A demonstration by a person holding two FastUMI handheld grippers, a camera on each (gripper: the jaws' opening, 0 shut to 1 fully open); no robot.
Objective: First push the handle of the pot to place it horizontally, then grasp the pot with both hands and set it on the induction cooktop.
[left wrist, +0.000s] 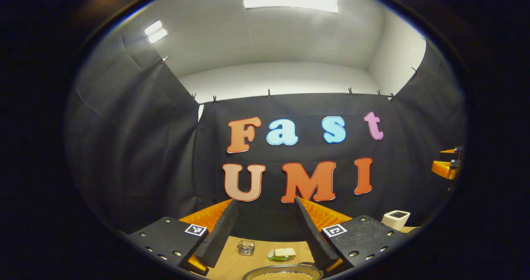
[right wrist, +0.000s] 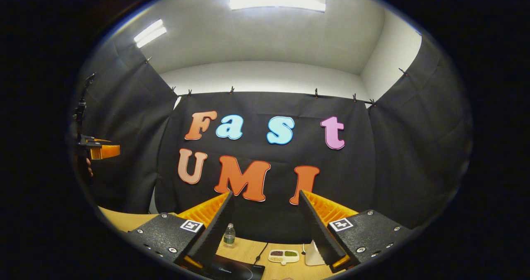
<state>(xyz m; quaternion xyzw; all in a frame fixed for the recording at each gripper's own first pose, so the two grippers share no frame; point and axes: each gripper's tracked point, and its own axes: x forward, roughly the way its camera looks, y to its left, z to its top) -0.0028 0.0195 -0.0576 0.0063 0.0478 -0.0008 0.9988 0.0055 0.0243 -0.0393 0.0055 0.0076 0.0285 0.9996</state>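
Note:
The metal pot peeks in at the bottom of the left gripper view, filled with small tan grains; its handle is hidden. My left gripper hovers above and before it, open, nothing between its fingers. In the right gripper view the dark induction cooktop lies on the wooden table just below my right gripper, which is also open and holds nothing. Each gripper appears at the edge of the other's view: the right gripper far right, the left gripper far left with a hand under it.
On the wooden table stand a small glass jar, a small dish with green and white pieces and a white box-like device. Behind the cooktop are a water bottle, a divided dish, a white object and a cable.

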